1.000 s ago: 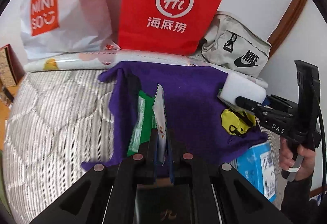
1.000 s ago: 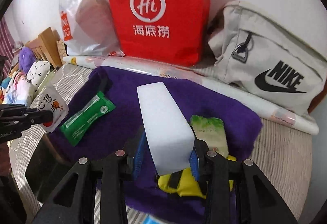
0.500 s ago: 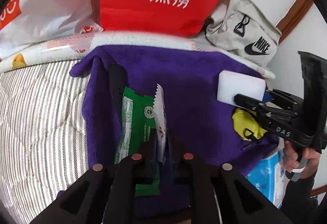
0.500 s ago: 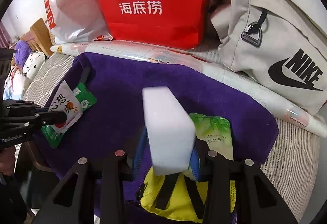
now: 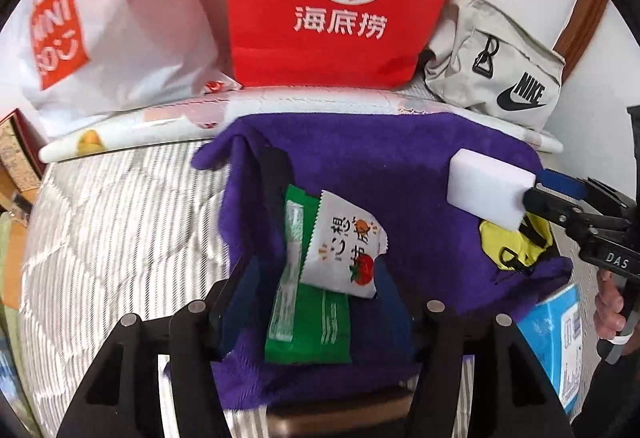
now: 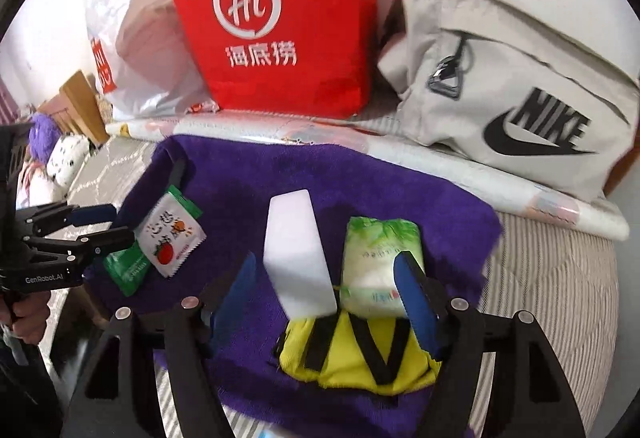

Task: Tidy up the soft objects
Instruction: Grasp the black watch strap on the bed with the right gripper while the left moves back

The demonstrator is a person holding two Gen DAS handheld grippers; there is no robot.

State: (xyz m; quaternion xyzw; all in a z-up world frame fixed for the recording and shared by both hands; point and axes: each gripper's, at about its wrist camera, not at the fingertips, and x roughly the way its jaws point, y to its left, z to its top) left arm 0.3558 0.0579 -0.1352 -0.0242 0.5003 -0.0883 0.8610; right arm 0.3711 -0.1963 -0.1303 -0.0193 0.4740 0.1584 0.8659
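**Both grippers let go over the purple towel**

Our left gripper (image 5: 316, 302) hangs over the near edge of the purple towel (image 5: 360, 166), its jaws just spread and clear of the white snack sachet (image 5: 344, 246), which lies loose between them. The sachet rests partly on a green packet (image 5: 308, 326), both on the towel's left half; we judge it was set there to group the flat pouches.

Our right gripper (image 6: 324, 290) reaches over the towel's right side. Its jaws have also just widened, with a gap showing on each side of the white sponge block (image 6: 298, 258), so the block looks released rather than squeezed. The block stands tilted near the towel's middle, its near end against a yellow pouch with black straps (image 6: 352, 354). Just right of the block sits a pale green tissue pack (image 6: 380, 262).

The towel seems to serve as the collecting spot. Behind its far edge stand a red paper bag (image 6: 280, 18), a white plastic bag (image 5: 120, 26) and a grey sling bag (image 6: 520, 98).
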